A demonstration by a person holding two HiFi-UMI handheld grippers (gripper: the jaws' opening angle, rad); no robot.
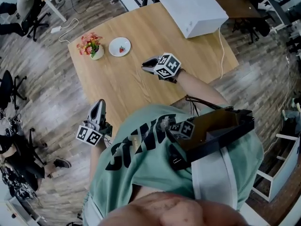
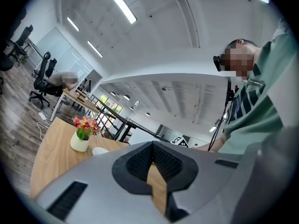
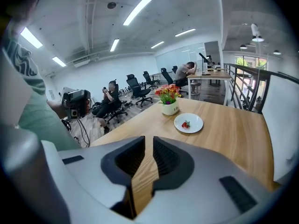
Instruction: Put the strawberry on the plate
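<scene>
Right hand-held gripper has jaws narrowly apart, empty; left hand-held gripper has jaws together, empty.

Bright, even office light from ceiling strip lights, which blow out white. Shadows on the desk are soft and faint. Both gripper views have heavy fisheye and black vignetted corners. Head view bends at the edges, and its bottom edge is out of focus.
</scene>
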